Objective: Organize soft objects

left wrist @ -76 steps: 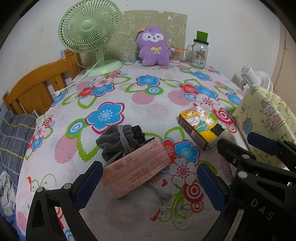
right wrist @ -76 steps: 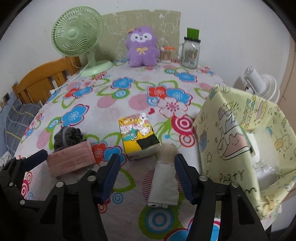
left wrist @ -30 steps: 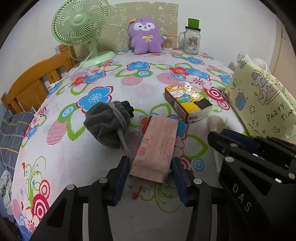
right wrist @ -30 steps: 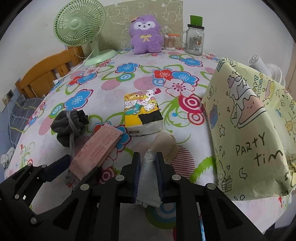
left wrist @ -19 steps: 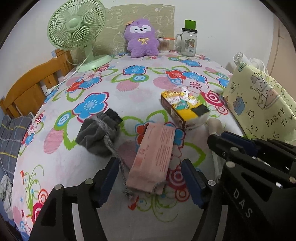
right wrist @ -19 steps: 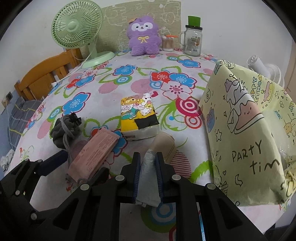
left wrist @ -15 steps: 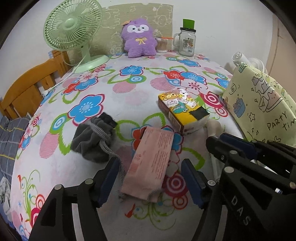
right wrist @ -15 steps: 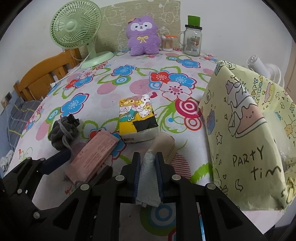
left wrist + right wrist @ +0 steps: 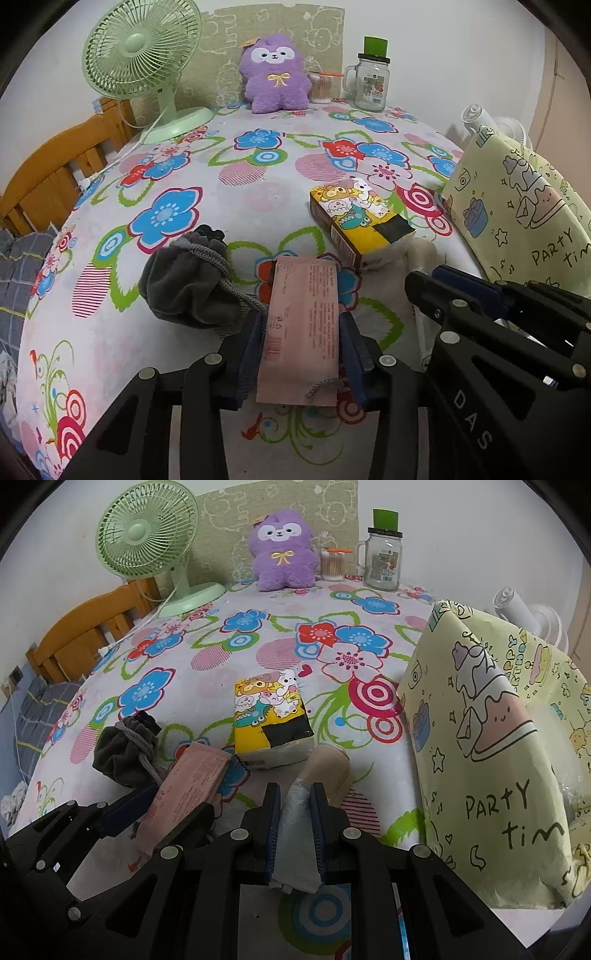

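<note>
A: Left wrist view, count? Grip?
B: One pink packet pinched by left gripper; one grey pouch beside it on table.
A: Right?
B: Right gripper clamps one pale roll; one tissue pack, one bag.

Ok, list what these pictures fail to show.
- Inside of the yellow party bag: hidden by its own wall, both views.
- Near end of the white roll: hidden by the right gripper, right view.
- Print on the pink packet: too small, both views.
</note>
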{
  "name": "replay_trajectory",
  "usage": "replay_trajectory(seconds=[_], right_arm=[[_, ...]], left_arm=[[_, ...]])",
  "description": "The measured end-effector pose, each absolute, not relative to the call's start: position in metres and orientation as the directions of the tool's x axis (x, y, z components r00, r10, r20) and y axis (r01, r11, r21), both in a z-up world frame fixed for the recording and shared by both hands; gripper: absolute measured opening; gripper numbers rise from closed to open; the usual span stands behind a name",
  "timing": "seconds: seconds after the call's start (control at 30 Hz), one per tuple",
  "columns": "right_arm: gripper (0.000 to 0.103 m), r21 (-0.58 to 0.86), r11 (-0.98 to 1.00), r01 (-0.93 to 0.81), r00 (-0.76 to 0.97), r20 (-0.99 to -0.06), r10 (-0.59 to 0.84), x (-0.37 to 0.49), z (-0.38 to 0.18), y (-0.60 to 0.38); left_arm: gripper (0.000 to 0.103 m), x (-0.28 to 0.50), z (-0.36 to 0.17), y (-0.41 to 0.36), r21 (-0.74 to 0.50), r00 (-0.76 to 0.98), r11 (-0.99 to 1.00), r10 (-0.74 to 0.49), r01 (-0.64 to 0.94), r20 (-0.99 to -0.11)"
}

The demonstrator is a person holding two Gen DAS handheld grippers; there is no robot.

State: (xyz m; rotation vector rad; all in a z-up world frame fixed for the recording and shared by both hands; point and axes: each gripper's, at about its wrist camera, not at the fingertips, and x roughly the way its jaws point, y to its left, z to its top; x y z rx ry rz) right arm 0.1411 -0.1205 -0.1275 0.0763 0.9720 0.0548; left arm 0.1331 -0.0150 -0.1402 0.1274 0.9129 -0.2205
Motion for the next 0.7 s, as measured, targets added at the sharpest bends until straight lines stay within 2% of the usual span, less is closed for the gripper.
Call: replay_trajectory(seconds=[0.7], right_arm=[[0.02, 0.101, 0.994, -0.047, 0.619, -0.778, 0.108, 0.116, -0.099, -0.113]], left_arm=[[0.043, 0.105, -0.112, -0.005, 0.042, 0.654, 0.98, -0.099, 0.196, -0.75]])
